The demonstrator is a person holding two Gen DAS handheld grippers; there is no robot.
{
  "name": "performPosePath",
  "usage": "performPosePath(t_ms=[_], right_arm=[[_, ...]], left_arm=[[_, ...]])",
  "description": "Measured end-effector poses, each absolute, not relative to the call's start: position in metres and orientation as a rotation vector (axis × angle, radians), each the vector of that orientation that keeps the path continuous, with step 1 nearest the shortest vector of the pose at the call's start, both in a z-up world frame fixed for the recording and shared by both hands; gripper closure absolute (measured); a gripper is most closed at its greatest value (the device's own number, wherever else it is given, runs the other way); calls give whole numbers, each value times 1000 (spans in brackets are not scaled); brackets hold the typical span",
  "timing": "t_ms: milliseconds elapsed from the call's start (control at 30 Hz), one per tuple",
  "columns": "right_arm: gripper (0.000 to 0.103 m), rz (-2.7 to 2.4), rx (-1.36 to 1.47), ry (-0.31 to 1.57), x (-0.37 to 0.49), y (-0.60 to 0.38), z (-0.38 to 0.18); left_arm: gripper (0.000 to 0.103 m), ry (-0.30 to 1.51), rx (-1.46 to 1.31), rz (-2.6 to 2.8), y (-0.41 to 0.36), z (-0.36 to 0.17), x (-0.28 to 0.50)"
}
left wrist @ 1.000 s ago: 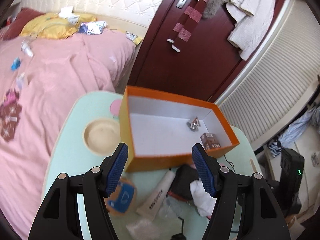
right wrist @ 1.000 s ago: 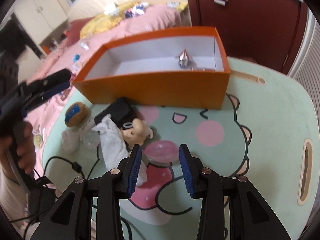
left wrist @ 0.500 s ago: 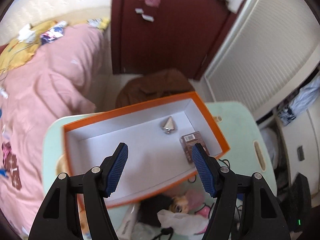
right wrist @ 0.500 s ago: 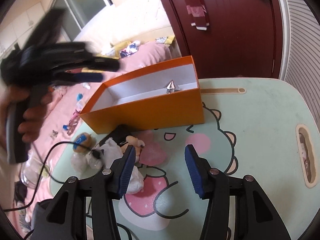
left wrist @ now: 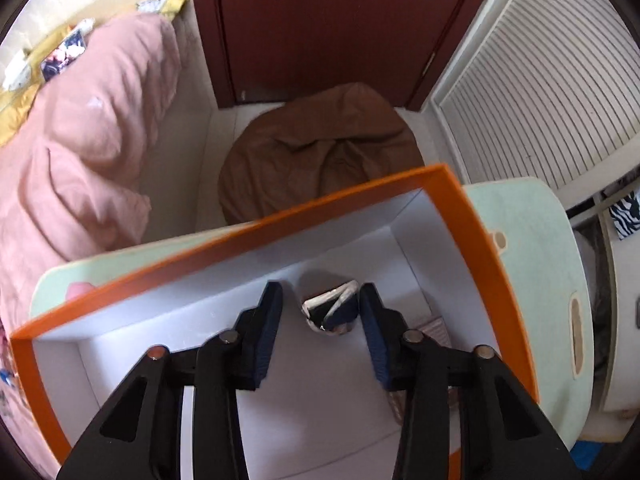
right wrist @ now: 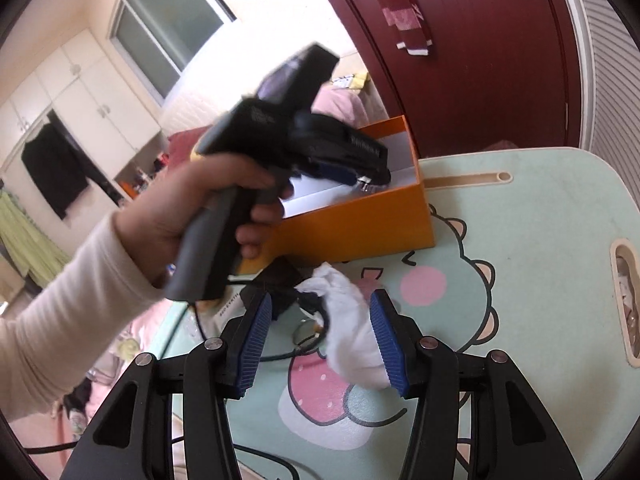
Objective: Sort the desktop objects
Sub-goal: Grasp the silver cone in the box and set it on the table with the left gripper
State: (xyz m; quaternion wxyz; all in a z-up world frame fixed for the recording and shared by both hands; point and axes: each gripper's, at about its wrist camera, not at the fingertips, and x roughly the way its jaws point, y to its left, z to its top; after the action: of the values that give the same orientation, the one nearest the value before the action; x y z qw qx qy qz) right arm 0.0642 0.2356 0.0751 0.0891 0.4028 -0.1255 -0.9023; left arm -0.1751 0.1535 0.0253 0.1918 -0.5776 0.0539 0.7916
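1. The fingers (left wrist: 266,336) of my left gripper (left wrist: 320,293) are closing inside the orange box (left wrist: 476,240). A small shiny cone-shaped piece (left wrist: 330,314) lies between them at lower centre of the left wrist frame. It sits hard by the right-hand pad and clear of the left-hand one, so nothing is clamped.
2. A small brown carton (left wrist: 434,326) lies on the white box floor. It shows at the right of that frame, mostly hidden behind the right-hand finger.
3. My right gripper (right wrist: 322,299) stands open above the mint-green cartoon table (right wrist: 540,220). A crumpled white tissue (right wrist: 352,332) lies between its blue pads, close to the right-hand one; I cannot tell whether they touch.
4. In the right wrist frame a hand (right wrist: 192,208) in a cream sleeve (right wrist: 72,312) fills the left half. It grips the left gripper's handle and tilts the tool down into the box at centre.
5. The unsorted things lie on the table below the box's near wall, at centre of that frame: a black item (right wrist: 280,276), a dark cable (right wrist: 304,344) and a white tube (right wrist: 228,304).
6. A brown beanbag (left wrist: 320,152) and pink bedding (left wrist: 80,128) fill the upper left wrist frame, beyond the box.
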Motion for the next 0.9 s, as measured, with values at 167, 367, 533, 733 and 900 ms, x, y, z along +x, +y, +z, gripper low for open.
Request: performPosePath(t_ms=[167,367,533,733,900], right_arm=[[52,-2686,1204,-402,65,239,75],[52,-2686,1216,-394,65,239,73],[52,-2696,1231,-384,66,239,71],[52,-2704,1241,-400,69,238,68],[52,-2723,1249,-355,66,235,65]], left_arm=[[74,157,-1581,2219,146,32,-167],[74,27,-1424,2292,114,86,-139],[74,-41,-1303,2350,79,136,-105],[74,-65,-1221,2381,41,160,-55],[74,-134,-1265,2355,21,126,-24]])
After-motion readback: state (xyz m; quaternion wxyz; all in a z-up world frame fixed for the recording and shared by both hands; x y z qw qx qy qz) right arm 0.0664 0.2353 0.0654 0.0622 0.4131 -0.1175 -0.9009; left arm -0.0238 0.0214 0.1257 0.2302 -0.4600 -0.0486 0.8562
